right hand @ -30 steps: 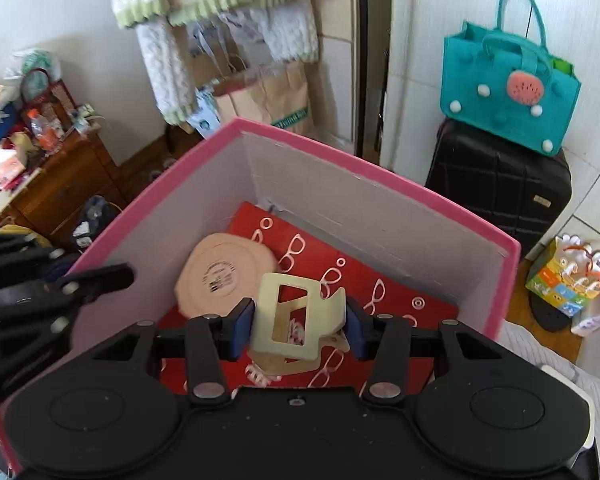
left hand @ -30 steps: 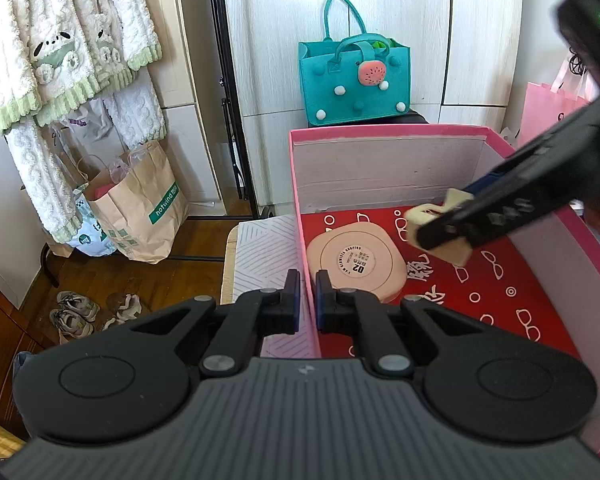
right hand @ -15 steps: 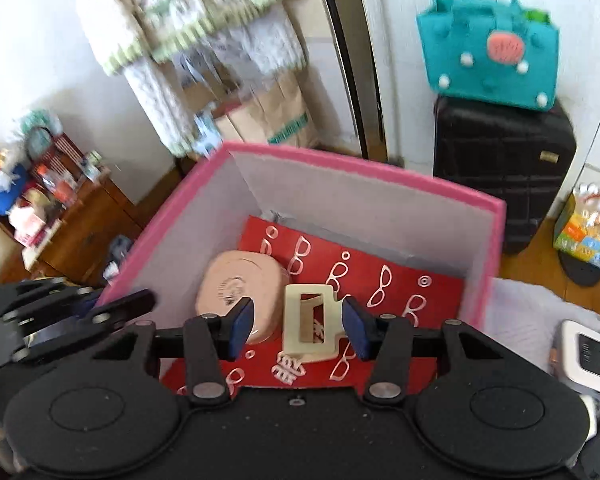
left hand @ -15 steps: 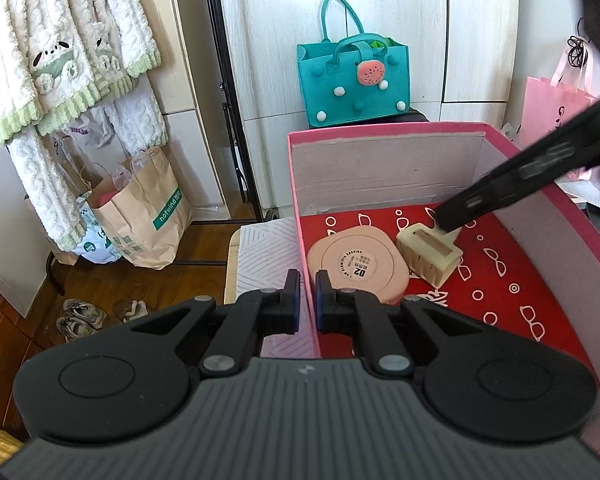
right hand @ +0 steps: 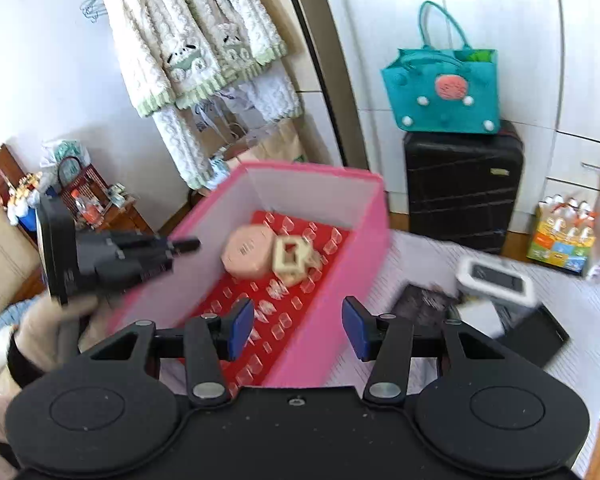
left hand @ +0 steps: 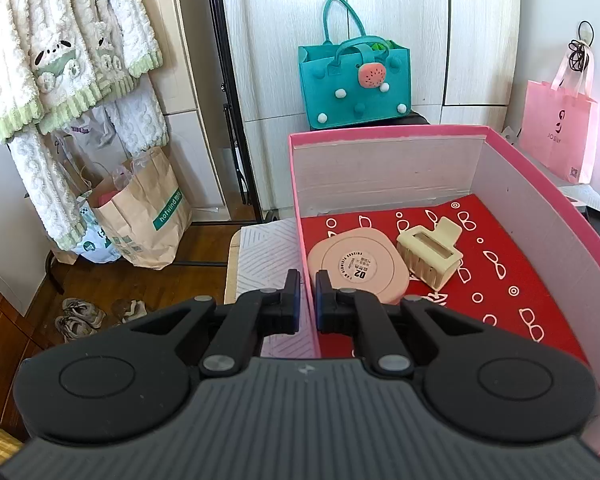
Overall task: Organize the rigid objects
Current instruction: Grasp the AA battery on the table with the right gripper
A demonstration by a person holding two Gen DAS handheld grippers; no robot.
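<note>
Pink box (left hand: 384, 136) holds clip (left hand: 428, 256) touching compact (left hand: 356, 266). Left gripper (left hand: 307, 300) pinches box's near wall; right gripper (right hand: 298, 326) wide open, empty, above box. Judged: between picks; next, items right of box.

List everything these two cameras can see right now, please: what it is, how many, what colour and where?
Box: one, pink, red patterned floor, on a striped white surface.
Compact case: one, peach, round, in the box's left part.
Hair claw clip: one, cream, in the box against the case's right side.
Tote bag: one, teal, on the suitcase.
Suitcase: one, black, behind the box.
Paper bag: one, brown, on the floor left.
Gift bag: one, pink, far right.
Fleece garments: white and green, hanging left.
Left gripper: black, clamped on the box's left wall.
Right gripper: black, blue pads, open, empty, above the box's near end.
</note>
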